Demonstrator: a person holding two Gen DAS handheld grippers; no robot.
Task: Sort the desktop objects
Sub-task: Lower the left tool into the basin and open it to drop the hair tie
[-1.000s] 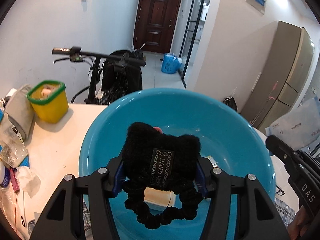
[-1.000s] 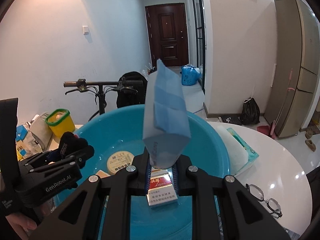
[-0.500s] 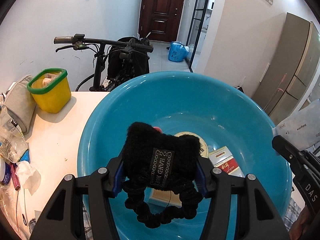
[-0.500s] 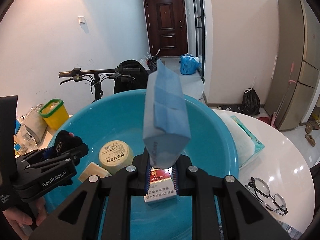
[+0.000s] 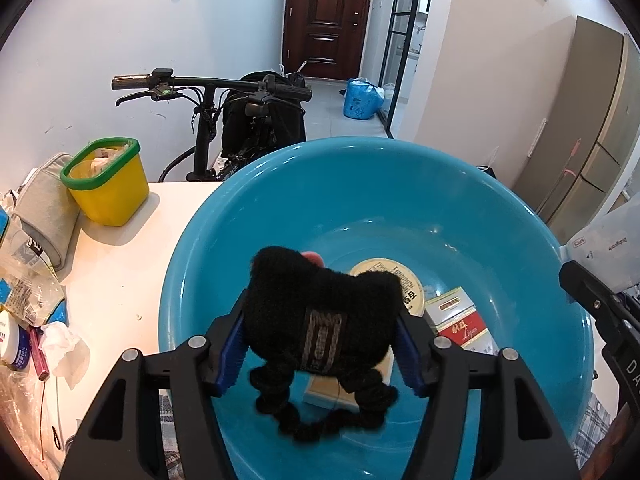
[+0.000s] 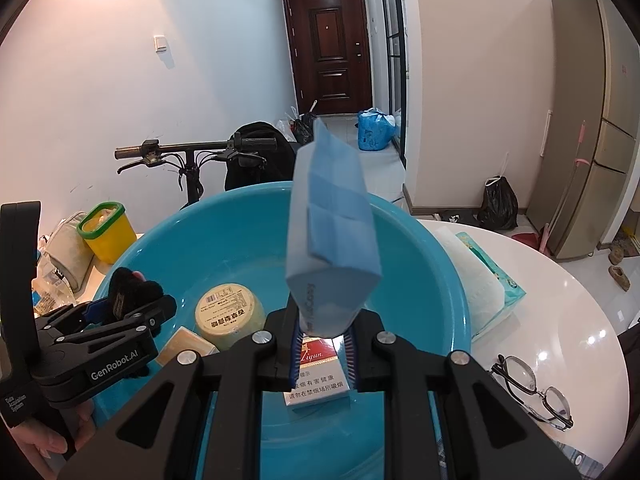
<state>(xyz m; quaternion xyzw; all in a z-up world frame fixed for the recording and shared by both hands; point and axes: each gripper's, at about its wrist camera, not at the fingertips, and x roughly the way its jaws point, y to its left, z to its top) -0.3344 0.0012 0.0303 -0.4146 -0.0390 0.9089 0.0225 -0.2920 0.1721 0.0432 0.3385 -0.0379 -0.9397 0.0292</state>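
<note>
My left gripper [image 5: 320, 344] is shut on a black fuzzy hair tie [image 5: 320, 316] and holds it above the teal basin [image 5: 360, 184]. My right gripper [image 6: 323, 354] is shut on a blue packet [image 6: 332, 236], upright over the same basin [image 6: 224, 232]. In the basin lie a round cream tin [image 6: 230, 316], a red cigarette pack [image 6: 318, 376] and a tan box [image 6: 182, 346]. The left gripper [image 6: 132, 312] shows at the left of the right wrist view.
A yellow tub with a green rim [image 5: 106, 180], a grey pouch [image 5: 44, 212] and clutter sit left of the basin. A tissue pack [image 6: 480, 280] and glasses [image 6: 528, 388] lie right of it on the white table [image 6: 560, 304]. A bicycle [image 5: 224, 120] stands behind.
Both grippers have moved forward and tilted down over the basin, so more of its contents show. Both grips are unchanged.
</note>
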